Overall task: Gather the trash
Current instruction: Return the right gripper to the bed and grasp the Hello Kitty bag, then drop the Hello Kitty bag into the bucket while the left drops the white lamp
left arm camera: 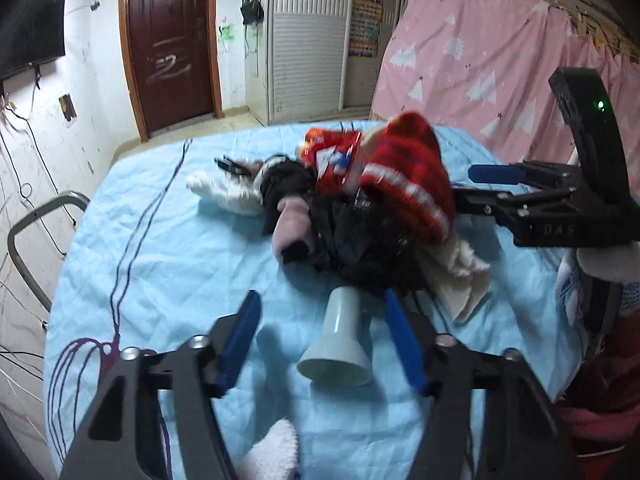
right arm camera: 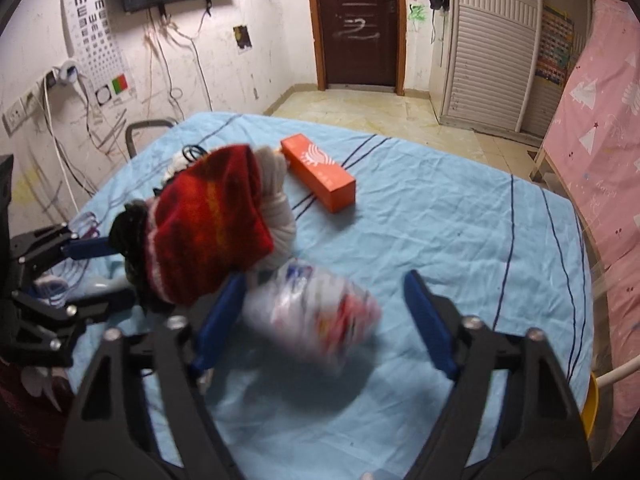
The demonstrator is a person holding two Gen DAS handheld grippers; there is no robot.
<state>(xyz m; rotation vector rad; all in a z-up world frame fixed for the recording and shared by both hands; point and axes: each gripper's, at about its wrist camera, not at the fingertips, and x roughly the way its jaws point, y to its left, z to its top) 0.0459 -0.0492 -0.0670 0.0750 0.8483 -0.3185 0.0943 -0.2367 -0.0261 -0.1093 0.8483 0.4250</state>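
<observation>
A pale paper cup (left arm camera: 338,344) lies on its side on the blue tablecloth (left arm camera: 160,248), mouth toward me. My left gripper (left arm camera: 322,298) straddles it with a gap on each side, so it is open. In the right wrist view, a blurred white-and-red plastic wrapper (right arm camera: 316,312) lies between the blue fingers of my right gripper (right arm camera: 324,278). It lies close to the left finger and clear of the right one, so that gripper is open too. Each gripper shows in the other's view: the right gripper (left arm camera: 480,188) and the left gripper (right arm camera: 120,270).
A heap of clothes fills the table's middle: a red knitted piece (left arm camera: 404,172), black fabric (left arm camera: 360,240) and white cloth (left arm camera: 232,196). An orange box (right arm camera: 320,172) lies beyond it. A grey chair (left arm camera: 40,220) stands at the table's left, and a pink sheet (left arm camera: 480,60) hangs on the right.
</observation>
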